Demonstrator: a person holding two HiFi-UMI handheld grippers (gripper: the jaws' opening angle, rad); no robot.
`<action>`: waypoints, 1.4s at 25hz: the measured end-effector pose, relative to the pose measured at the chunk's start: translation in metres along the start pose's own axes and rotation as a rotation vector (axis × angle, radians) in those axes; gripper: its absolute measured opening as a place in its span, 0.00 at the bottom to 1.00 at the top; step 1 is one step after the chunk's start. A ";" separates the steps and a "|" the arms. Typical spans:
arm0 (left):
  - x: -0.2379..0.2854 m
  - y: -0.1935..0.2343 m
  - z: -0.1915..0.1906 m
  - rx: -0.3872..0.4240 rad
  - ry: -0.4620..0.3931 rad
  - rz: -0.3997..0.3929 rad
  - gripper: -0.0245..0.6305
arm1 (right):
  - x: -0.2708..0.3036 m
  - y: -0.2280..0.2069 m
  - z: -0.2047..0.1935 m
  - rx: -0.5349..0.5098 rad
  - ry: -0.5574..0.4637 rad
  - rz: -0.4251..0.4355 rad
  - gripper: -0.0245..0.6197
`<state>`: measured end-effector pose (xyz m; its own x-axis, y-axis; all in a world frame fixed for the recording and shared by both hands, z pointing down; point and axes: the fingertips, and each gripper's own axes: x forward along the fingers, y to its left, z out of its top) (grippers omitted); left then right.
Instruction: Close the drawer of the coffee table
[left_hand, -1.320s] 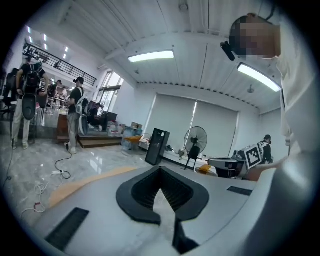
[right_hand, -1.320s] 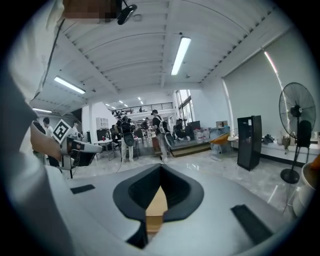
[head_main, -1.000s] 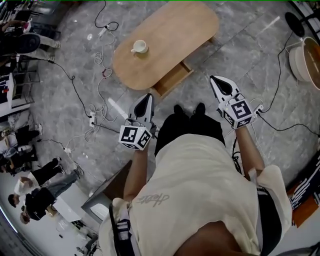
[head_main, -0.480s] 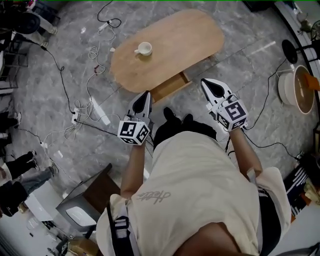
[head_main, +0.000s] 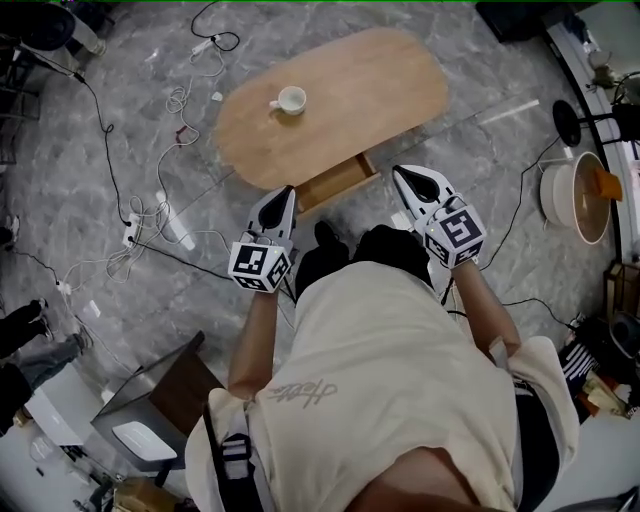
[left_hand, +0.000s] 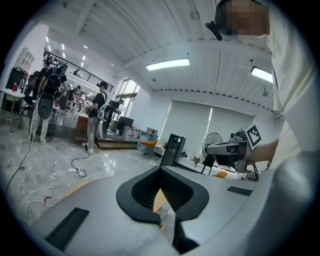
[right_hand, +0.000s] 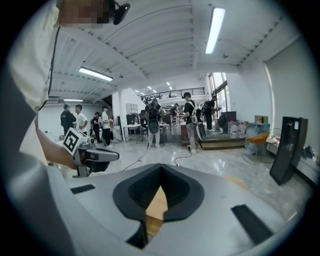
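Observation:
In the head view the oval wooden coffee table (head_main: 350, 85) stands ahead of me with a white cup (head_main: 290, 99) on it. Its drawer (head_main: 336, 182) sticks out open from the near side. My left gripper (head_main: 287, 193) hangs shut just left of the drawer's front and holds nothing. The right gripper (head_main: 399, 173) is also shut and empty, just right of the drawer's front corner. In the left gripper view the left gripper (left_hand: 161, 171) shows its jaws meeting, with a sliver of wood beyond them. The right gripper (right_hand: 160, 169) looks the same in its own view.
Cables and a power strip (head_main: 150, 215) lie on the marble floor left of the table. A white pot (head_main: 575, 200) stands at the right, a boxy stool (head_main: 165, 395) at lower left. Several people (right_hand: 150, 122) stand in the hall behind.
The person has stepped closer to the table. Both grippers now sit nearer the drawer's front, one at each side. The drawer stays out.

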<state>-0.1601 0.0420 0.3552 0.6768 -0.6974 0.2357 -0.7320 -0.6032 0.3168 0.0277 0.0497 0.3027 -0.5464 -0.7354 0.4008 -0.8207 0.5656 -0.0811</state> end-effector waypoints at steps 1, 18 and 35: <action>0.001 0.003 -0.002 -0.001 0.005 0.003 0.04 | 0.003 -0.002 0.000 0.007 0.002 0.004 0.03; 0.066 -0.004 -0.044 -0.196 0.088 0.278 0.04 | 0.053 -0.080 -0.032 -0.106 0.064 0.304 0.03; 0.122 0.008 -0.182 -0.279 0.272 0.430 0.04 | 0.122 -0.136 -0.209 -0.003 0.263 0.413 0.03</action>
<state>-0.0690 0.0226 0.5537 0.3460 -0.7106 0.6126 -0.9221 -0.1368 0.3621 0.1075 -0.0394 0.5533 -0.7651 -0.3301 0.5528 -0.5436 0.7914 -0.2798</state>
